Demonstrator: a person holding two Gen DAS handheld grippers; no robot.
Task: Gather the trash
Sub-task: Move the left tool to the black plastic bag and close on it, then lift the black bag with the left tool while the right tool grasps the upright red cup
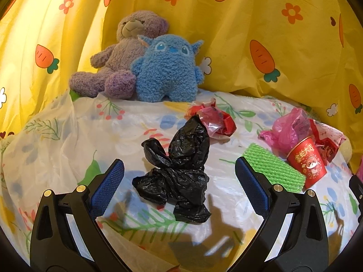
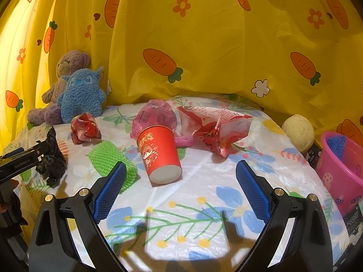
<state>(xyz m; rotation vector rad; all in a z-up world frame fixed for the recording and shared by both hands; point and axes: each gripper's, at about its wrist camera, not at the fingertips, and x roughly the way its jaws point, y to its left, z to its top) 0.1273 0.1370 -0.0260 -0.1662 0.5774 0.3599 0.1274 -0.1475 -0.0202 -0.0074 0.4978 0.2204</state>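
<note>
A crumpled black plastic bag (image 1: 179, 172) lies on the flowered table cover, between and just ahead of my open left gripper (image 1: 180, 176); it also shows in the right wrist view (image 2: 53, 161). A red paper cup (image 2: 160, 154) lies on its side ahead of my open, empty right gripper (image 2: 181, 176). Beside the cup are a green foam net (image 2: 113, 161), a pink plastic bag (image 2: 156, 115), a red-and-white wrapper (image 2: 217, 127) and a crumpled red wrapper (image 2: 85, 128). The cup (image 1: 307, 162) and green net (image 1: 274, 168) show right of the left gripper.
A pink bin (image 2: 342, 170) holding a blue net stands at the table's right edge, next to a pale round fruit (image 2: 298, 131). A purple teddy bear (image 1: 118, 56) and a blue plush toy (image 1: 168, 68) sit at the back against the yellow carrot-print curtain (image 2: 204, 45).
</note>
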